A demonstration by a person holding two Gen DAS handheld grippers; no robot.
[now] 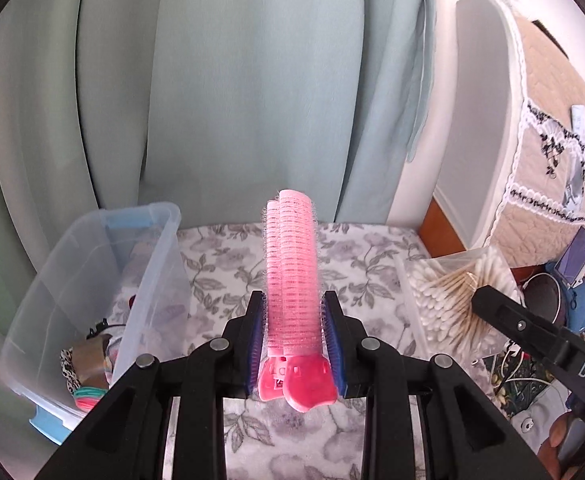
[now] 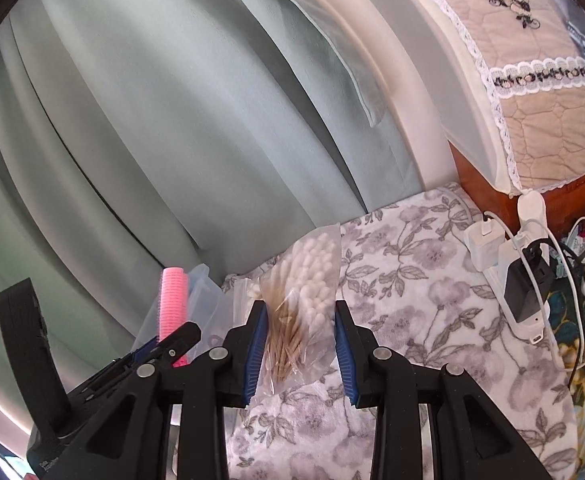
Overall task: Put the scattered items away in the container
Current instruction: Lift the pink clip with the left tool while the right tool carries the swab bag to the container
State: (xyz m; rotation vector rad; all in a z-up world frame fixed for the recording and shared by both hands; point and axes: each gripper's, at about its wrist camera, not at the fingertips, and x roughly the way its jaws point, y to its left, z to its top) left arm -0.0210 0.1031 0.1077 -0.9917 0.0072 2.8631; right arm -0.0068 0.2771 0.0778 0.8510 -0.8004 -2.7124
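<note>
Left gripper clamps a pink roller, bin at its left. Right gripper clamps a swab bag.

Left gripper: black plastic linkage arms, silver round pivot pins, blue ribbed pads. Right gripper: same build; white lettering on its side.

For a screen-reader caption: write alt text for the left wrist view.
The left gripper holds a pink hair roller upright between its fingers, above a floral cloth. A clear bin with small items stands to the left; a bag of cotton swabs is at right, by the right gripper.
</note>
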